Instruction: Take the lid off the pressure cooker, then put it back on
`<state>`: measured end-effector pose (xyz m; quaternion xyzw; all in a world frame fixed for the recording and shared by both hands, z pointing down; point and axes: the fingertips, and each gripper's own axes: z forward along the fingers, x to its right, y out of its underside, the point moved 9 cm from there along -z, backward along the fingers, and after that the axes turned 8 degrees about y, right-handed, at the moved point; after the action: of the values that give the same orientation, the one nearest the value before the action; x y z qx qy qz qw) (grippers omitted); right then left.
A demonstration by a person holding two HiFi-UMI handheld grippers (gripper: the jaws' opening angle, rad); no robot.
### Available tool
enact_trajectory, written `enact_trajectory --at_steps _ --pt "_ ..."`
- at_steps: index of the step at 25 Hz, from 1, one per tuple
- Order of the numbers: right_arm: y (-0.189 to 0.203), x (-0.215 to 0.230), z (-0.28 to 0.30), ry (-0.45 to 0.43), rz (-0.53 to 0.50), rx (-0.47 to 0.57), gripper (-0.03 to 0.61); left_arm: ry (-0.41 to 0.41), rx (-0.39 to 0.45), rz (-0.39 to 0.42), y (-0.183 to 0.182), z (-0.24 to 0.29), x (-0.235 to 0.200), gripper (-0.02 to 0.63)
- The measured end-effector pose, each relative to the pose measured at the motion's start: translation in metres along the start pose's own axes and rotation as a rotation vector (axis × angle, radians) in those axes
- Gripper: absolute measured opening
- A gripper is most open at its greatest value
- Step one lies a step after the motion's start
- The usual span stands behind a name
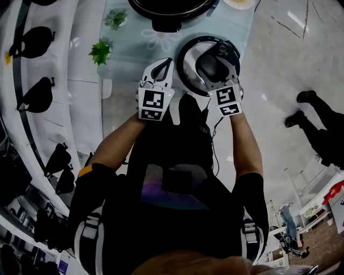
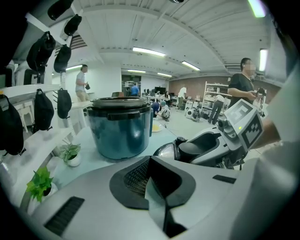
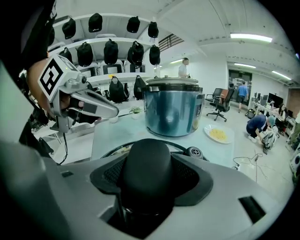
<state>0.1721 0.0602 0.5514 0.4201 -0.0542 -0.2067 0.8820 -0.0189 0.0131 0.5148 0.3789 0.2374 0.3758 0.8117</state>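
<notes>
The right claw [image 1: 213,67] is clamped on the black knob [image 3: 145,164] of the lid [image 1: 187,63], upper middle of the frame, just below the cooker pot [image 1: 171,15] on the desk [image 1: 131,51]. The left claw [image 1: 165,67], just left of the lid, is closed and empty.

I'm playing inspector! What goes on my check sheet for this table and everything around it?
Surface: pale blue table.
Job's things: pressure cooker standing without its lid; lid off, at the table's near edge.
Clutter: two small potted plants; plate of yellow food.
Grippers: right tool closed on the lid's knob; left tool shut, empty.
Cables: black cable hanging under the left tool; another on the floor.
Surroundings: rows of black backpacks; people farther off.
</notes>
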Motion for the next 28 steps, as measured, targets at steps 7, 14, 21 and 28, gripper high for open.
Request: enact_trajectory --at_steps 7,14,21,28 --pt "-0.040 0.012 -0.044 0.033 0.067 0.060 0.288 0.031 0.068 -0.004 -0.038 -0.024 -0.002 0.008" --pt "-0.093 0.020 -0.090 0.061 0.058 0.127 0.290 0.059 0.123 0.030 -0.079 -0.058 -0.014 0.008" --pt "-0.153 0.022 -0.114 0.088 -0.016 0.184 0.288 0.082 0.189 0.074 -0.113 -0.089 -0.034 0.008" --pt "-0.207 0.012 -0.109 0.091 -0.070 0.204 0.288 0.083 0.247 0.089 -0.136 -0.120 -0.066 0.008"
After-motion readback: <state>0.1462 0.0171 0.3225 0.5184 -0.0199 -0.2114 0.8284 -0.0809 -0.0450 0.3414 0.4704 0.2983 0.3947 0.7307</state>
